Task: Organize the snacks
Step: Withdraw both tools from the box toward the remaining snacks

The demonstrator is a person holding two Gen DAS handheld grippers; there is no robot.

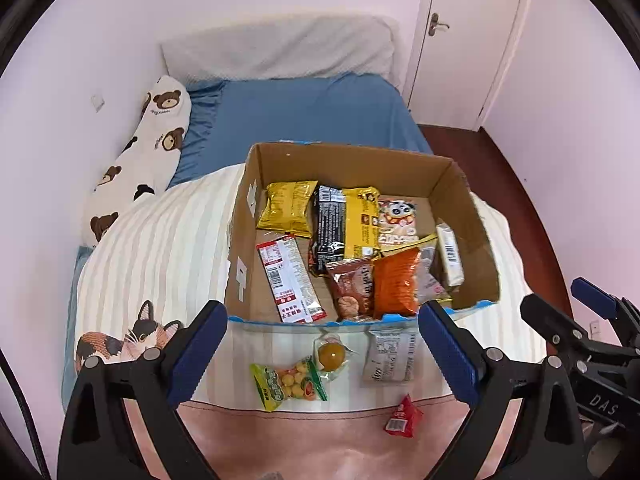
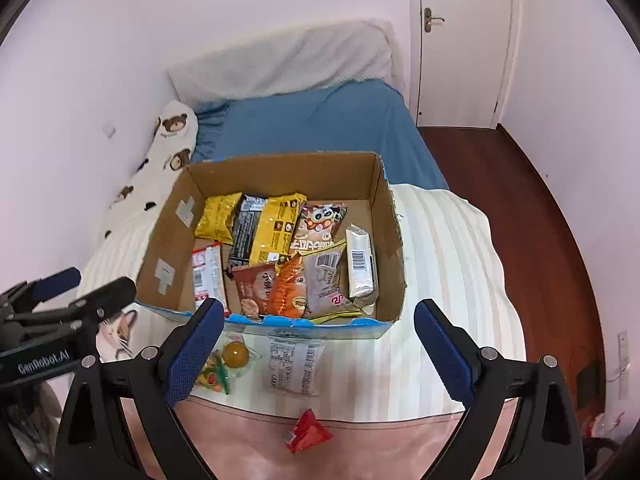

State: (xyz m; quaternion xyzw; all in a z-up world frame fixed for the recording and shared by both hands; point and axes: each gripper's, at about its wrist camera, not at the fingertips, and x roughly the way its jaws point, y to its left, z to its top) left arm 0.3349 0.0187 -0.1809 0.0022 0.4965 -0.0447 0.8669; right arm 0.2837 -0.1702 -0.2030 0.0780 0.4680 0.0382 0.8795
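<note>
An open cardboard box (image 1: 476, 240) (image 2: 390, 248) sits on the bed and holds several snack packets. In front of it on the striped blanket lie a green packet of yellow balls (image 1: 286, 382) (image 2: 212, 376), a clear-wrapped round yellow snack (image 1: 332, 354) (image 2: 236, 354), a white flat packet (image 1: 390, 356) (image 2: 294, 366) and a small red packet (image 1: 402, 418) (image 2: 308, 432). My left gripper (image 1: 322, 354) is open and empty above the loose snacks. My right gripper (image 2: 318, 354) is open and empty, also above them; its fingers (image 1: 592, 300) show at the right of the left view.
The bed has a blue sheet (image 1: 304, 112), a bear-print pillow (image 1: 148, 152) along the left wall and a grey pillow (image 1: 280, 48) at the head. A cat print (image 1: 128, 338) lies at the blanket's left. A white door (image 2: 460, 40) and wooden floor (image 2: 520, 208) are right.
</note>
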